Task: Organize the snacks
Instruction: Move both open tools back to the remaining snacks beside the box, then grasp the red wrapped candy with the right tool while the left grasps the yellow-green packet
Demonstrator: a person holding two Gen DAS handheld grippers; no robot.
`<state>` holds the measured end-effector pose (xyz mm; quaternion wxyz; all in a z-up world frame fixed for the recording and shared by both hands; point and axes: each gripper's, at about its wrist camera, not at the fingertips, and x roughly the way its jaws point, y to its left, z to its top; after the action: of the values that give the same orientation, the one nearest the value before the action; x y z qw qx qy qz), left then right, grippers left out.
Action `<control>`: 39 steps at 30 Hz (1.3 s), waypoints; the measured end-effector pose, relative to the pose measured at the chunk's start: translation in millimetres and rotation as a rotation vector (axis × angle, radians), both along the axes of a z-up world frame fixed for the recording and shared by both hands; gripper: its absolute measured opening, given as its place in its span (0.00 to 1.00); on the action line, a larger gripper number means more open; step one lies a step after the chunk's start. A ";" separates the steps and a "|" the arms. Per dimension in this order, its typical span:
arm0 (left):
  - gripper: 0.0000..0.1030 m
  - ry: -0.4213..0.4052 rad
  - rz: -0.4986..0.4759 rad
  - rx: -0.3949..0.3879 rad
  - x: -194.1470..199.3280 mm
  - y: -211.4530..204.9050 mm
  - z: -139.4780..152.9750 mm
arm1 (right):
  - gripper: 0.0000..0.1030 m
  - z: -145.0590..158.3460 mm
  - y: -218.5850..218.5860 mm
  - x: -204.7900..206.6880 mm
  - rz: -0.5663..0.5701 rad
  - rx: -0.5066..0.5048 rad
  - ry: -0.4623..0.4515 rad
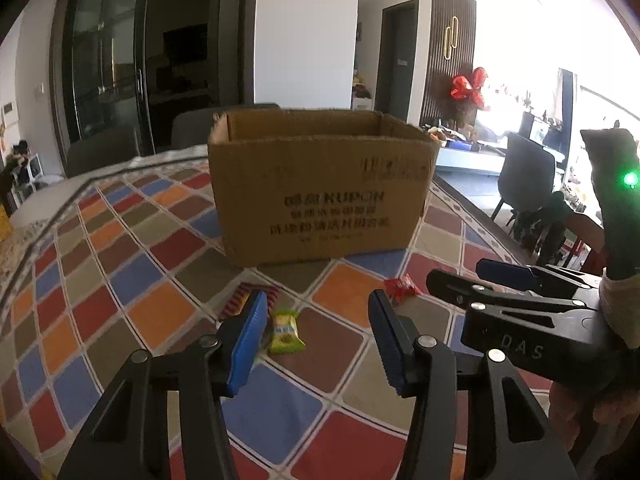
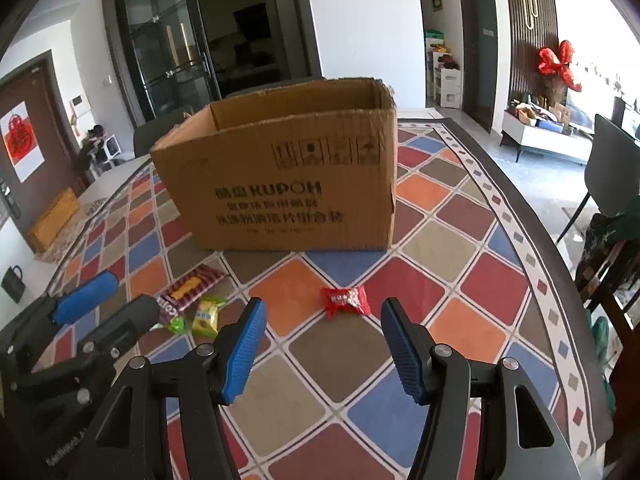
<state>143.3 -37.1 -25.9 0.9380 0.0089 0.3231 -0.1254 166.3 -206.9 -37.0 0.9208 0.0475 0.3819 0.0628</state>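
Observation:
An open brown cardboard box (image 1: 320,188) stands upright on the checkered tablecloth; it also shows in the right wrist view (image 2: 280,176). In front of it lie a yellow-green snack packet (image 1: 285,332) (image 2: 206,317), a striped maroon packet (image 1: 244,300) (image 2: 192,286) and a red packet (image 1: 400,289) (image 2: 345,300). My left gripper (image 1: 318,306) is open and empty, hovering just behind the yellow-green packet. My right gripper (image 2: 324,312) is open and empty, just behind the red packet. The right gripper also shows in the left wrist view (image 1: 464,278), and the left gripper in the right wrist view (image 2: 128,292).
The tablecloth (image 2: 440,240) covers a table whose dark edge (image 2: 532,216) curves along the right. Dark chairs (image 1: 524,168) stand beyond it. A yellow box (image 2: 54,220) lies at the far left of the table.

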 end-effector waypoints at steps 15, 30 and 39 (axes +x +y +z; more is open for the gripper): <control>0.36 0.072 0.032 0.054 21.8 -7.3 -41.7 | 0.58 -31.8 5.9 4.9 -0.011 -0.033 0.021; 0.35 0.154 0.076 0.061 50.7 -4.8 -66.3 | 0.56 -52.7 7.7 28.6 -0.012 -0.047 0.068; 0.35 0.203 0.097 0.045 65.5 -4.8 -74.9 | 0.53 -56.9 7.6 44.2 -0.022 -0.063 0.072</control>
<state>208.8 -41.8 -100.8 0.9051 0.0013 0.4190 -0.0727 210.5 -199.3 -93.9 0.9082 0.0248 0.4159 0.0391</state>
